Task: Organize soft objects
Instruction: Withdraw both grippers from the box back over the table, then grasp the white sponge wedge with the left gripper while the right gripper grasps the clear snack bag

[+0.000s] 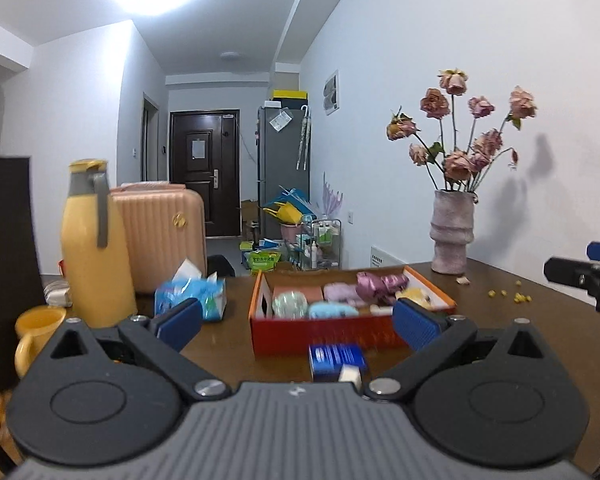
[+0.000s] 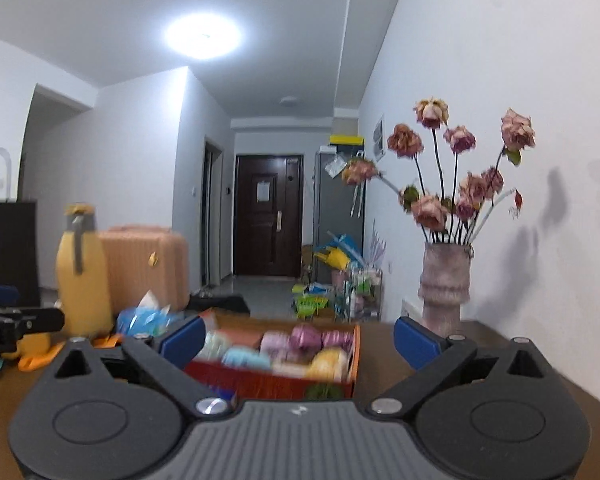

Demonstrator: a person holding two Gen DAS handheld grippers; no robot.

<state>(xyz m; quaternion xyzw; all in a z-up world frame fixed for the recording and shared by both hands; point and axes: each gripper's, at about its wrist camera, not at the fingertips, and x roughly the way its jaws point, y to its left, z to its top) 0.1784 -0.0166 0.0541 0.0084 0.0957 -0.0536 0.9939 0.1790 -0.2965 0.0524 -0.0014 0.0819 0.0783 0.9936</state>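
Grippers: left gripper [image 1: 298, 320] and right gripper [image 2: 298, 340] both stand wide open with nothing between the blue pads; each hangs over the near part of the table [image 1: 540, 320], short of the box.
Box: orange-red cardboard box [image 1: 324, 334] sits mid-table, open side up, already packed with soft items [image 1: 340, 294] in pink, mauve, pale blue, mint and yellow, lying side by side.
Loose piece: small blue packet [image 1: 336, 360] lies on the table just in front of the box's near wall, directly ahead of the left gripper; it looks like the likeliest next pick, though whether it is soft cannot be told.
Tissue pack: blue-wrapped tissue pack [image 1: 196, 294] rests left of the box, near the yellow flask [image 1: 96, 248]; it may also belong to the sorting.
Step in hand, as judged: an approach with both tools free, choosing what to take next.
Doing it well: bring the left gripper down squarely over the packet so both pads meet its flat sides, close gently since soft goods squash, then lift clear of the box wall before moving over it.
Hazard: vase of dried roses [image 1: 452, 236] stands at the far right by the wall; the right gripper should keep well away from it.
Blur: right wrist view is smeared, so fine detail inside the box is unclear there.
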